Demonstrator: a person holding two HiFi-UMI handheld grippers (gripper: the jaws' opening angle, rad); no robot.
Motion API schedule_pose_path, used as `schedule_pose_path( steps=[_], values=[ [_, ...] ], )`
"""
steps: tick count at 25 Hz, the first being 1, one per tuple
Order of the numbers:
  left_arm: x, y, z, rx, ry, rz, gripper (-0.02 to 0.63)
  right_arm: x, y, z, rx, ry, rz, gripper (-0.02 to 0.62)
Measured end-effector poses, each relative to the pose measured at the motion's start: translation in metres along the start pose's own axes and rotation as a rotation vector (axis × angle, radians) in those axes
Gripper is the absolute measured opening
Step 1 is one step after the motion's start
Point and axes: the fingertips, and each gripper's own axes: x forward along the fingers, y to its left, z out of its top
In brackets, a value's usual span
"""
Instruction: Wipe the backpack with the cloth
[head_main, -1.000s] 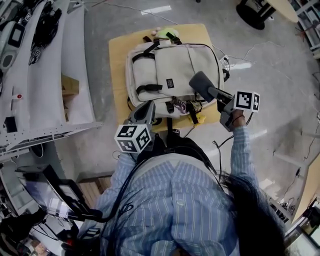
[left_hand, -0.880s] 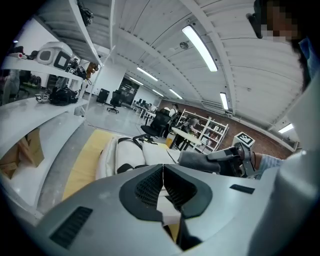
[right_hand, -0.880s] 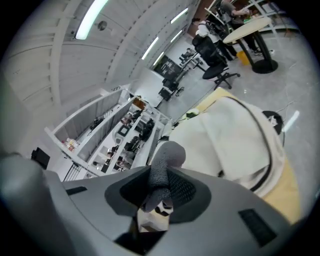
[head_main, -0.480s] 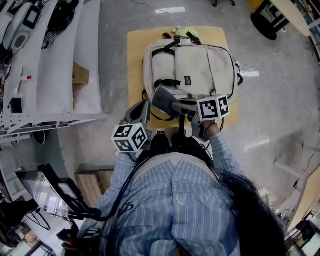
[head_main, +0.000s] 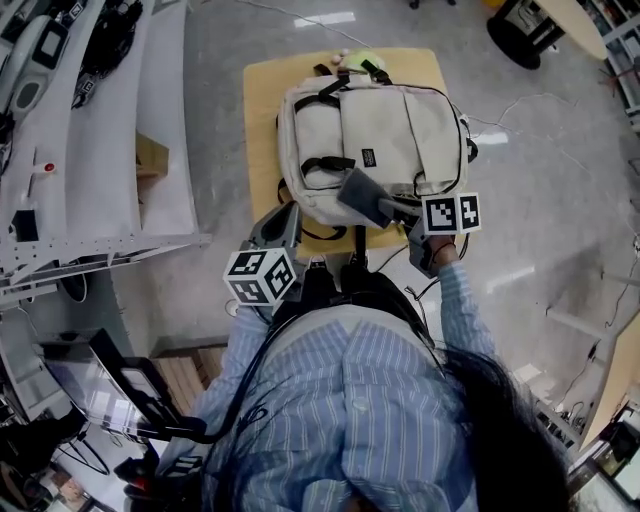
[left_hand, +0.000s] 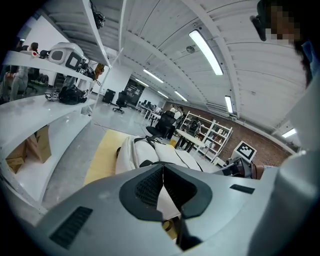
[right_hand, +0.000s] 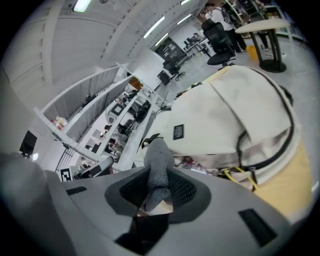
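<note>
A beige backpack (head_main: 375, 125) with black straps lies flat on a small yellow table (head_main: 258, 130). My right gripper (head_main: 388, 208) is shut on a grey cloth (head_main: 360, 190), which rests on the backpack's near part, about at its middle. In the right gripper view the cloth (right_hand: 159, 165) sticks out from between the jaws of the right gripper (right_hand: 157, 192) toward the backpack (right_hand: 225, 112). My left gripper (head_main: 284, 222) hovers at the table's near left corner, shut with nothing in it. In the left gripper view, the left gripper (left_hand: 163, 175) points along the backpack (left_hand: 145, 152).
White shelving (head_main: 110, 150) with a cardboard box (head_main: 150, 155) runs along the left. Small items (head_main: 350, 58) sit at the table's far edge. A yellow cord (right_hand: 235, 176) lies by the backpack's near edge. Cables (head_main: 520, 105) trail over the grey floor at the right.
My right gripper carried the cloth leftward across the backpack's near part, then came back a little to the right. The left gripper has stayed at the near left corner.
</note>
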Motion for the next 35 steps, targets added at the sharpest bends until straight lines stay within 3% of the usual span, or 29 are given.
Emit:
schedule_pose_path(
  steps=[10, 18, 25, 32, 35],
  values=[
    [0.021, -0.027, -0.005, 0.024, 0.036, -0.075, 0.008, -0.094, -0.112, -0.008, 0.085, -0.052, -0.285, 0.100],
    [0.028, -0.042, -0.008, 0.047, 0.057, -0.111, 0.008, -0.155, -0.164, -0.013, 0.189, -0.158, -0.407, 0.100],
    [0.023, -0.042, -0.010, 0.060, 0.061, -0.121, 0.008, -0.171, -0.166, -0.016, 0.226, -0.230, -0.412, 0.100],
    [0.009, -0.038, -0.012, 0.068, 0.063, -0.142, 0.008, -0.153, -0.095, 0.002, 0.207, -0.356, -0.239, 0.100],
    [-0.001, -0.035, -0.014, 0.073, 0.066, -0.155, 0.008, -0.142, -0.065, -0.001, 0.187, -0.384, -0.209, 0.100]
  ],
)
